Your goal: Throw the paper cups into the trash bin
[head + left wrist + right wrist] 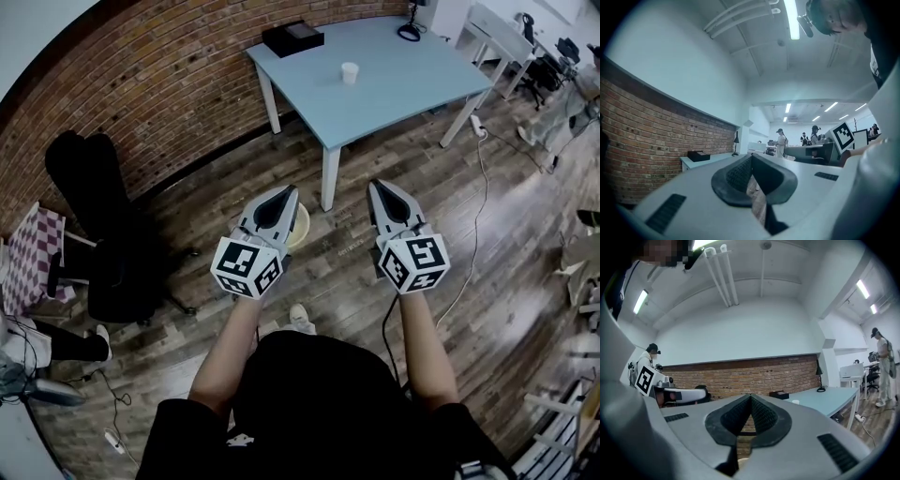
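A white paper cup [350, 72] stands upright on the light blue table [403, 94] ahead; it shows small in the right gripper view too [795, 402]. Both grippers are held level over the wooden floor, short of the table's near corner. My left gripper [286, 192] is shut with nothing between its pads [751, 157]. My right gripper [382, 187] is likewise shut and empty [751, 397]. A round cream bin [301, 225] sits on the floor by the table leg, partly hidden under the left gripper.
A black box [292, 37] lies on the table's far left corner, a black lamp base [409, 31] at its far edge. A brick wall [159, 84] runs along the left. A black office chair [103, 234] stands at left. A cable [476, 225] trails across the floor at right.
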Demonstrator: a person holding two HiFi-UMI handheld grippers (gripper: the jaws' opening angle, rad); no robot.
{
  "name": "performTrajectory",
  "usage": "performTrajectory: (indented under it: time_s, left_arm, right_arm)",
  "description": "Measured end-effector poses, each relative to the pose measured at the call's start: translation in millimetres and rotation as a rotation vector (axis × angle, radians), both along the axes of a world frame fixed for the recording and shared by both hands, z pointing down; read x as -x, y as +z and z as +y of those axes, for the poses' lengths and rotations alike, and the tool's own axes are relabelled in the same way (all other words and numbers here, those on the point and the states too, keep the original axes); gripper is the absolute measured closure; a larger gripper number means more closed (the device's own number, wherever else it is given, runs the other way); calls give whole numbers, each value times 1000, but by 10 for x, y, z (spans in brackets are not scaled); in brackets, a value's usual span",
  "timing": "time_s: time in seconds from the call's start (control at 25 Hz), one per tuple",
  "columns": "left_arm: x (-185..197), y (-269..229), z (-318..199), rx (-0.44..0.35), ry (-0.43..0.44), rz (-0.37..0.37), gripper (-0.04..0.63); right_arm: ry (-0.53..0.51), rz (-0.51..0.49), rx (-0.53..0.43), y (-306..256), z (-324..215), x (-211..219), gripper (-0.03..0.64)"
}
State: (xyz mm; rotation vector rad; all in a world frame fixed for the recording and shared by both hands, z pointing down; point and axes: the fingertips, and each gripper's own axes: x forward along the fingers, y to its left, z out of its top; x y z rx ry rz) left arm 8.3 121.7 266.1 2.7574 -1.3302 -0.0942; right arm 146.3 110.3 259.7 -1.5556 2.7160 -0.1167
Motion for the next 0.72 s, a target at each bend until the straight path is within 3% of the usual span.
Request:
performTrajectory:
  time_s: [0.72]
  left_arm:
    - [493,135,-825,29,77,65,586]
  right_arm:
    - [103,29,17,25,-689,407,614]
